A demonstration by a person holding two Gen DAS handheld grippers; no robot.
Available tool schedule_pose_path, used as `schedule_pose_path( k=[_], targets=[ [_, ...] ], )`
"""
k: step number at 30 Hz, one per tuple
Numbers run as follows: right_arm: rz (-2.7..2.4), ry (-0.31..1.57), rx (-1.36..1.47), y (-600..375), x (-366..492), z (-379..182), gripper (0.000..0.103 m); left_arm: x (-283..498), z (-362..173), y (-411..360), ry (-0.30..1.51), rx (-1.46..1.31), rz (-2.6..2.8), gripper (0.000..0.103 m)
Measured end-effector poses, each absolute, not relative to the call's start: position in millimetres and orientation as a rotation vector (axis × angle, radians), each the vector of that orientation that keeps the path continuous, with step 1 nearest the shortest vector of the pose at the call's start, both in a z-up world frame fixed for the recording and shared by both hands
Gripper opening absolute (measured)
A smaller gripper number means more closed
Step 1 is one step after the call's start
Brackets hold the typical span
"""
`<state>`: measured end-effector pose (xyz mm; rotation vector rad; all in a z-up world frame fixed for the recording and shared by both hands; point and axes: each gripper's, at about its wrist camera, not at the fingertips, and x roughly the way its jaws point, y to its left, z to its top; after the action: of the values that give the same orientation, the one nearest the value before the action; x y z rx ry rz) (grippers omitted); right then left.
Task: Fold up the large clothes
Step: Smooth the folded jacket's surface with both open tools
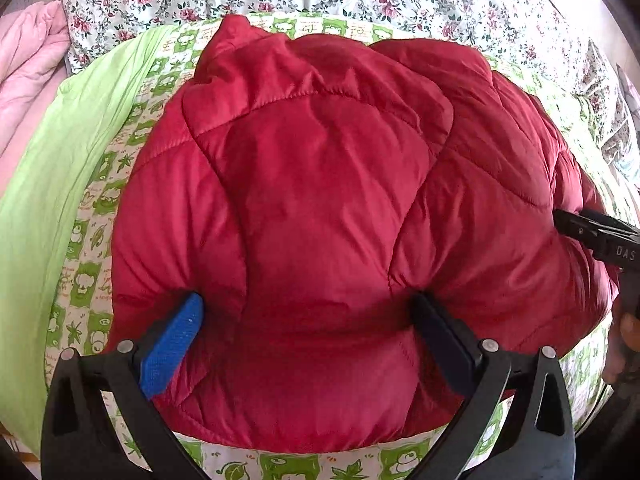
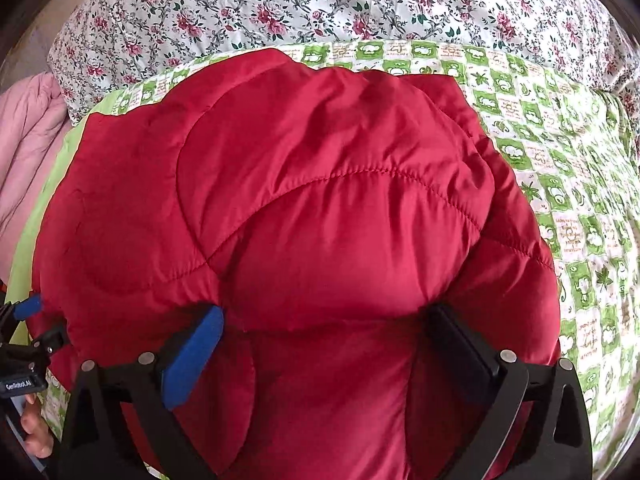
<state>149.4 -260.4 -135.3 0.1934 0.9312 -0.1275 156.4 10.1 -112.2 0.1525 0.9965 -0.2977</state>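
A puffy red quilted jacket [image 1: 320,200] lies bunched on a green-and-white patterned quilt [image 1: 96,208]. My left gripper [image 1: 306,300] stands wide open at the jacket's near edge. Its blue pad [image 1: 172,344] and black pad [image 1: 440,340] are sunk into the padding, which bulges up between them. My right gripper [image 2: 324,312] stands just as wide on the jacket [image 2: 320,220], its tips pushed into the fabric. One black finger [image 1: 580,228] of the right gripper shows at the right edge of the left wrist view. The left gripper [image 2: 42,322] shows at the left edge of the right wrist view.
A floral bedspread [image 2: 320,8] covers the bed behind the quilt [image 2: 560,160]. A plain lime-green cloth [image 1: 48,184] and a pink padded garment [image 1: 28,68] lie to the left. A hand [image 2: 36,436] holds the left gripper's handle.
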Motion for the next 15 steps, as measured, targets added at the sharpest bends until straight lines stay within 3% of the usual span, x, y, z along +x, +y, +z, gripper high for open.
schedule_pose_path(
  k=[11,15],
  targets=[
    [-0.117,0.876,0.176,-252,99,-110,0.096,132,-72,19,0.901,0.108,-0.322,0.103],
    [-0.120,0.919,0.205,-264,104,-128,0.096,147,-94,8,0.985,0.148,-0.310,0.103]
  ],
)
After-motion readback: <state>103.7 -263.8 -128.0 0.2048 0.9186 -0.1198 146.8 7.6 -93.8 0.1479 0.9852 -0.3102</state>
